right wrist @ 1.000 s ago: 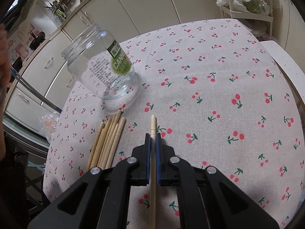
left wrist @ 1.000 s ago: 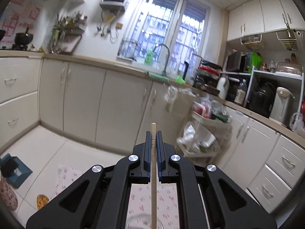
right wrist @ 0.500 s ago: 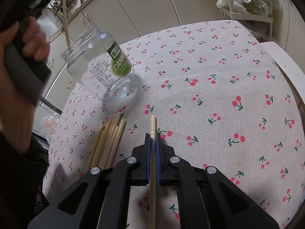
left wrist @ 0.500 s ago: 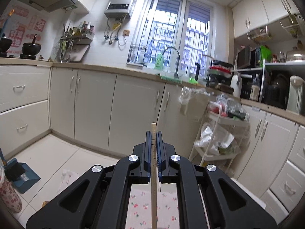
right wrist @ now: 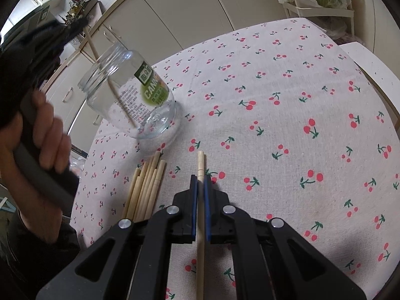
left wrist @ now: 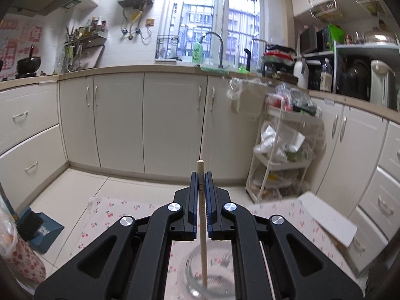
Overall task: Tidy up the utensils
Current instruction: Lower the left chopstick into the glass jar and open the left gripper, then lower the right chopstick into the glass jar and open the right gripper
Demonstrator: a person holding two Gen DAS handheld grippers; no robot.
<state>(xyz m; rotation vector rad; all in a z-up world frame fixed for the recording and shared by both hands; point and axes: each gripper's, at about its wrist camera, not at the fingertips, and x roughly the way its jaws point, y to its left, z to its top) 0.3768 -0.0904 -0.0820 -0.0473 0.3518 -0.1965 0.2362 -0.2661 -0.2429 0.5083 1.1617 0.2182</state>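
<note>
A clear glass jar (right wrist: 130, 95) with a green label stands on the cherry-print tablecloth (right wrist: 287, 115); its mouth also shows below the left gripper (left wrist: 210, 275). My left gripper (left wrist: 200, 177) is shut on a wooden chopstick (left wrist: 203, 240) held upright, its lower end inside the jar (right wrist: 120, 100). My right gripper (right wrist: 199, 181) is shut on another chopstick (right wrist: 200, 225), low over the cloth. A bundle of several chopsticks (right wrist: 145, 187) lies on the cloth, left of the right gripper and near the jar's base.
Cream kitchen cabinets (left wrist: 150, 120) run along the far wall under a counter with a sink. A white wire cart (left wrist: 282, 150) with bags stands to the right. A white stool edge (right wrist: 372, 65) borders the table's far right. A blue dustpan (left wrist: 37, 227) lies on the floor.
My left gripper has come over the jar and lowered its chopstick into the mouth. The right gripper and its chopstick have stayed in place.
</note>
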